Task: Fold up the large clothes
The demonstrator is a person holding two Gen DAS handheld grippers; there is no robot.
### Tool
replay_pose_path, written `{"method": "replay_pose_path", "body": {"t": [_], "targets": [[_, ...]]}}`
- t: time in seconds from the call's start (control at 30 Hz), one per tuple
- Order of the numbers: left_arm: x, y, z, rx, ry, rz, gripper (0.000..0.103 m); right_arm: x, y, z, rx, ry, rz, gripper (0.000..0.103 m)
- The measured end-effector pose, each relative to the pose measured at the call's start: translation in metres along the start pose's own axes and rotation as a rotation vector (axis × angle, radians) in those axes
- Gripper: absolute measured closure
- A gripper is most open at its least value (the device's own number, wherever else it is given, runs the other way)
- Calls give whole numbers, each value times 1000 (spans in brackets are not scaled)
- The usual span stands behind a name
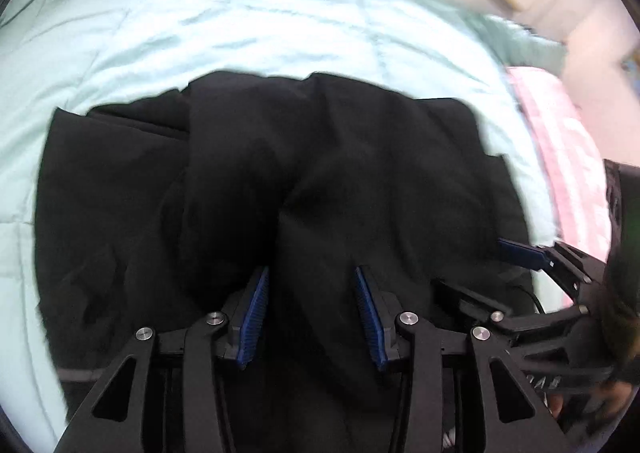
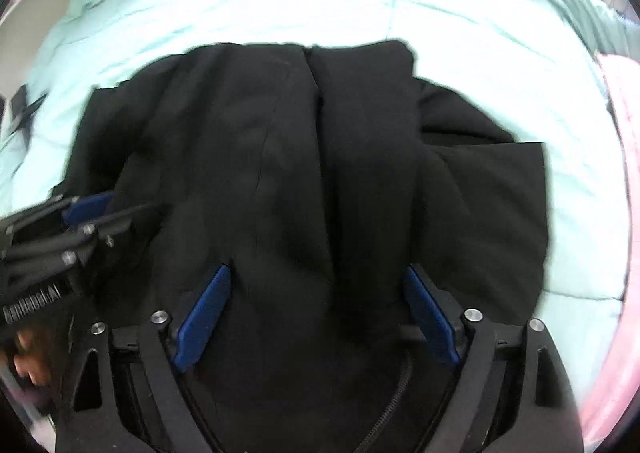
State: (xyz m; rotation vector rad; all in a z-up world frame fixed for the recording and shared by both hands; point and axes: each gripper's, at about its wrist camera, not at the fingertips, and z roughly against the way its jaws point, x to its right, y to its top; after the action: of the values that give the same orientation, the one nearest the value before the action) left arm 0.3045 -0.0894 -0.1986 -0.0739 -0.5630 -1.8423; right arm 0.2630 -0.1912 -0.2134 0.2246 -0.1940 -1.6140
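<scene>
Left tool (image 1: 311, 317): blue pads at the bottom centre of the left view, jaws spread, black cloth bulging up between them but not pinched as far as I can tell. Right tool (image 2: 318, 317): same posture at the bottom centre of the right view, jaws spread wider, cloth and a zipper line (image 2: 394, 393) running down between the fingers; nothing clamped.

Coat (image 1: 260, 181): black, bulky, fills the middle and lower part of both views, lying on a mint quilt (image 1: 240, 21) on a bed. Both sides look already turned inward; a seam where the two flaps meet (image 2: 316, 101) runs from the bottom centre up toward the top centre. Long axis therefore points away from both tools, near end under the pads, far end at the upper middle of the frame.

The tools sit side by side at the near end, each visible at the edge of the other's view; neither is clearly nearer. Judgement: next is gripping the near edge and carrying it up-frame over the far end.

Around: a pink cloth (image 1: 560, 141) at the right edge, well clear of the coat. A dark item (image 2: 24, 109) at the left edge of the right view, too blurred to name. Nothing lies on the fold path; the coat's own bulk is the likely nuisance
</scene>
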Motion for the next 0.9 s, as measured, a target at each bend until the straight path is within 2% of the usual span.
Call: {"method": "replay_pose_path", "body": {"t": [0.07,0.13,0.33,0.4,0.5,0.6,0.7,0.9], "targets": [[6,-12,27,24,-8,-37,57,2,-18,36,55,-32,26,15],[10,-29,59,70,29,-64,56,5,-38,68,102,-68,32,15],[8,-87,155,225,56,-21,55,34,-126,172,267,-103,3,15],[5,-107,183,266,76,-17,55,39,-146,197,311,-121,-15,15],[1,-141,225,334,99,-13,55,55,-199,239,385,-159,-39,15],[-8,-179,260,387,159,0,52,67,-243,273,423,-210,-77,15],[-19,-218,284,400,226,32,51,84,-297,302,437,-237,-134,15],[-48,-303,338,424,344,109,51,114,-389,353,430,-394,-179,15]]}}
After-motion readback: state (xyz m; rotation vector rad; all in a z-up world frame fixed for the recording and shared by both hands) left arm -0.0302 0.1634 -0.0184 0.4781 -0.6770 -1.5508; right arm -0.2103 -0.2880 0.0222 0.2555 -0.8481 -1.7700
